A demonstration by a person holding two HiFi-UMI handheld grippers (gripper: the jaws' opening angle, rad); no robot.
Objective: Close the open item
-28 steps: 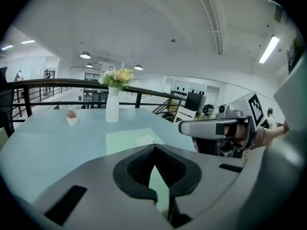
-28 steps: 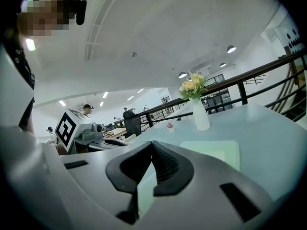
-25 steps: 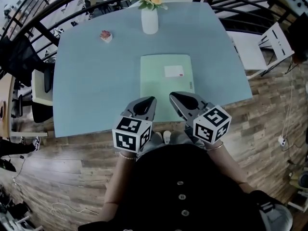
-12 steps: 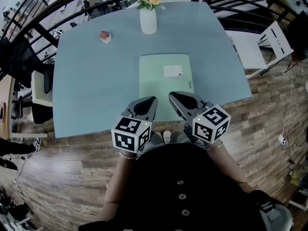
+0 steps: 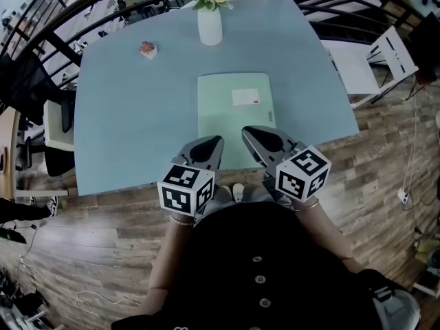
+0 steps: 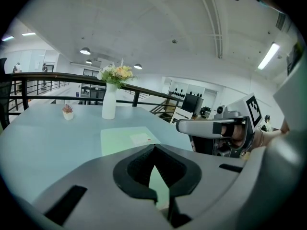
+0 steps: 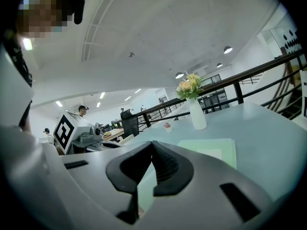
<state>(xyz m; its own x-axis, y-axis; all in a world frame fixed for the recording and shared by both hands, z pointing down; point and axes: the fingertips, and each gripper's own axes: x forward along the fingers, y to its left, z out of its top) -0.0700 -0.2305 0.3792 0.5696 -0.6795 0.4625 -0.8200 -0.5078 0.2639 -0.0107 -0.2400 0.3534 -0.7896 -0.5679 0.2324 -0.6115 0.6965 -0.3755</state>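
A pale green folder (image 5: 234,108) with a white label (image 5: 245,97) lies flat and closed on the light blue table (image 5: 137,115); it also shows as the green folder (image 6: 125,138) and the folder (image 7: 211,150) in the gripper views. My left gripper (image 5: 217,141) hovers over the near table edge, at the folder's near left corner, jaws shut with nothing between them. My right gripper (image 5: 246,133) is held beside it over the folder's near right part, also shut and empty. Both point toward the far side of the table.
A white vase (image 5: 210,26) with flowers stands at the table's far edge, and a small potted plant (image 5: 148,49) sits at the far left. A white chair (image 5: 375,64) stands to the right, dark chairs (image 5: 41,115) to the left. A black railing runs behind.
The grippers have stayed in place. The table, folder and vase have slid slightly up in the head view, from a small shift of the head camera.
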